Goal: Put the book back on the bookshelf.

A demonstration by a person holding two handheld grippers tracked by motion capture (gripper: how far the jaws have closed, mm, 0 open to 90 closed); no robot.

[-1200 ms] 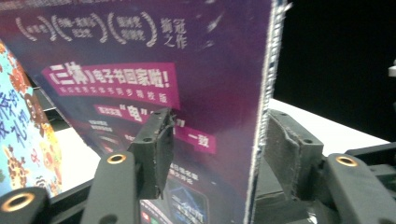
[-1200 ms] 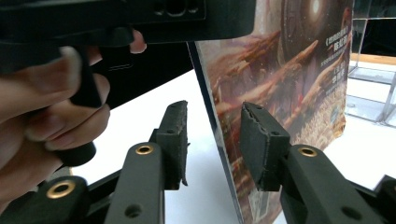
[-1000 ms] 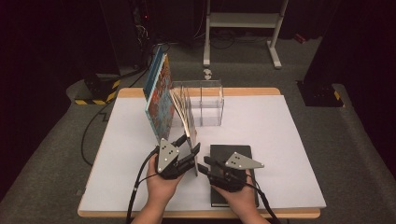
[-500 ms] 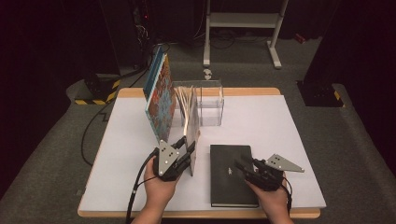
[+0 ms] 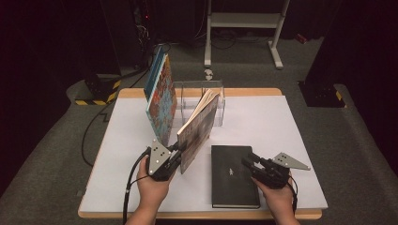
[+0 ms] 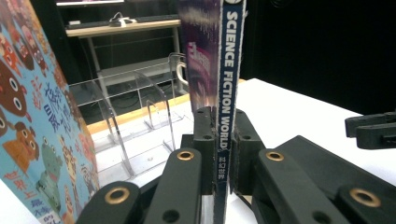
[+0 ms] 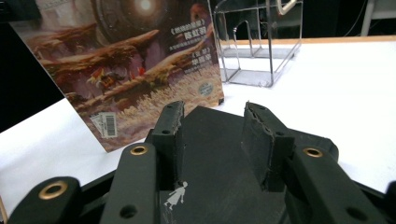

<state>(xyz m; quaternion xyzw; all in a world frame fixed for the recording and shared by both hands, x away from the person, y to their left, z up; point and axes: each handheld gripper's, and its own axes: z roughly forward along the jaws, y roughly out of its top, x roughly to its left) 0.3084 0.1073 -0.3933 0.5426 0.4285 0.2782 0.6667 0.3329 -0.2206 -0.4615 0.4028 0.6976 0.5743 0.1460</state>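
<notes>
The left tongs (image 5: 176, 154) are clamping the thin, floppy magazine (image 5: 197, 129) by its stiffer spine at frame centre, while the right tongs (image 5: 251, 161) are hovering open over the black book (image 5: 232, 180).

A colourful picture book (image 5: 159, 101) stands upright at the left of the white table (image 5: 291, 126), leaning slightly, its cartoon-animal cover (image 6: 32, 126) facing right. Just beside it, at the far middle of the table, sits a clear acrylic rack (image 5: 213, 89) with dividers (image 6: 140, 107). Beyond the table stands a pale metal stand (image 5: 244, 28), with yellow-black hazard tape (image 5: 96, 96) on the floor at far left.
</notes>
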